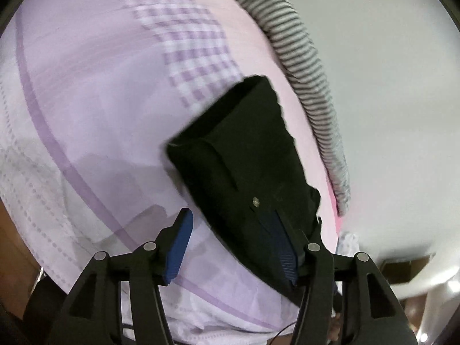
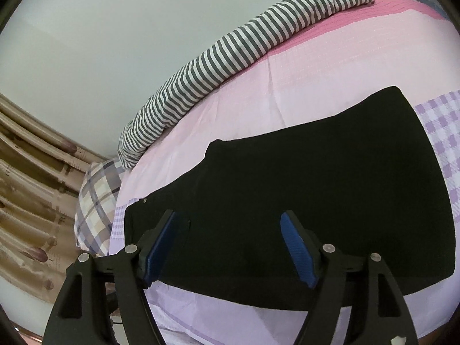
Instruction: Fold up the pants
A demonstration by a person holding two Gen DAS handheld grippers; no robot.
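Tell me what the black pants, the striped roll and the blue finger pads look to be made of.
Pants: matte black woven cloth, probably cotton or a blend; it shows flat seams and a small metal stud.
Striped roll: soft grey-and-white fabric, likely a knit or cotton; it sags and creases.
Finger pads: blue ribbed rubber or plastic, judging by the fine ridges.

Place: a bedroom in a home.
Landmark: the bed [image 2: 302,92], spread with a pink and lilac sheet with checked patches.
Along the far edge of the bed: a long striped bolster [image 2: 230,57] lying against a plain pale wall [image 2: 115,28].
At the end of the bed, under the bolster's tip: a plaid pillow [image 2: 95,201].
Beyond that end of the bed: tan patterned curtains [image 2: 31,201] hanging in folds.
On the bed: dark pants [image 2: 302,187] laid out flat.
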